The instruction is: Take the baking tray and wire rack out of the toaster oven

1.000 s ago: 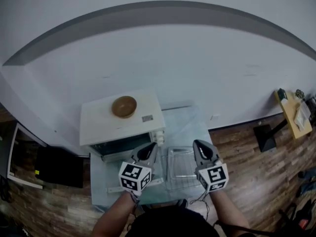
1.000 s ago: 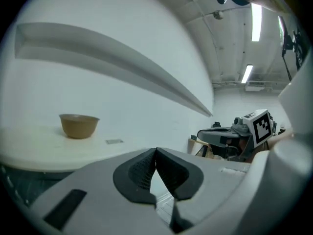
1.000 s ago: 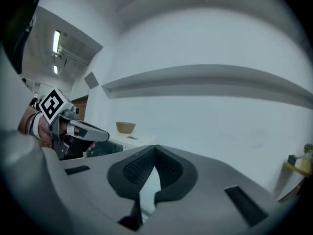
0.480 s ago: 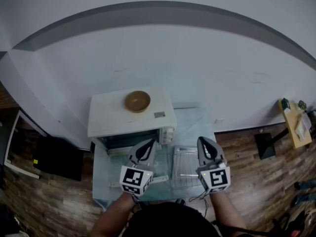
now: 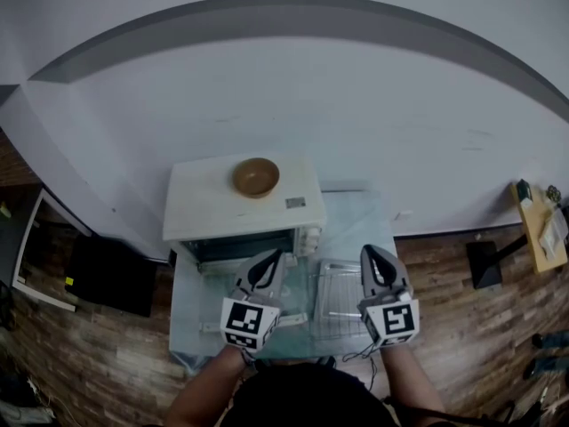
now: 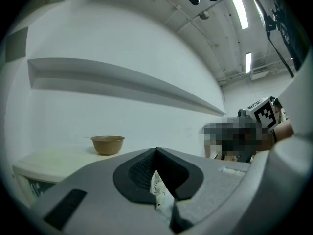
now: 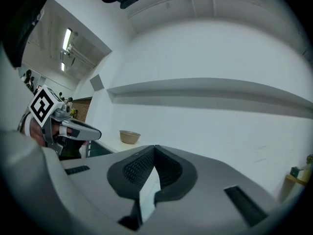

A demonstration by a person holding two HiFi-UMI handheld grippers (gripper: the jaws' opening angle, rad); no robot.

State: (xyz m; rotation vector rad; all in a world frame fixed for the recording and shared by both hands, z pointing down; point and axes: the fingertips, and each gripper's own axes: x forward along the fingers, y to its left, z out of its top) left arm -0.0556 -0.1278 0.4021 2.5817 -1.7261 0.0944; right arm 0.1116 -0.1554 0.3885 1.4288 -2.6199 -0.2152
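The white toaster oven (image 5: pixel 213 210) stands at the back left of the table, its door (image 5: pixel 213 314) let down in front of the dark opening. A wire rack (image 5: pixel 337 299) lies flat on the table right of the oven, between my two grippers. I cannot make out a baking tray apart from it. My left gripper (image 5: pixel 272 258) hovers before the oven's opening, shut and empty. My right gripper (image 5: pixel 369 253) hangs over the rack's right side, shut and empty too. Both point level at the wall; the left jaws (image 6: pixel 155 153) and the right jaws (image 7: pixel 154 148) meet with nothing between them.
A wooden bowl (image 5: pixel 256 177) sits on the oven's top, also seen as the bowl (image 6: pixel 107 144) and the bowl (image 7: pixel 129 136). The glass table (image 5: pixel 356 225) stands against a white wall with a grey ledge (image 5: pixel 293 12). Wood floor lies around, with a dark cabinet (image 5: pixel 105 278) left.
The head view has swung, so the oven and table sit further right in the picture. Both grippers have lifted a little and stay shut and empty.
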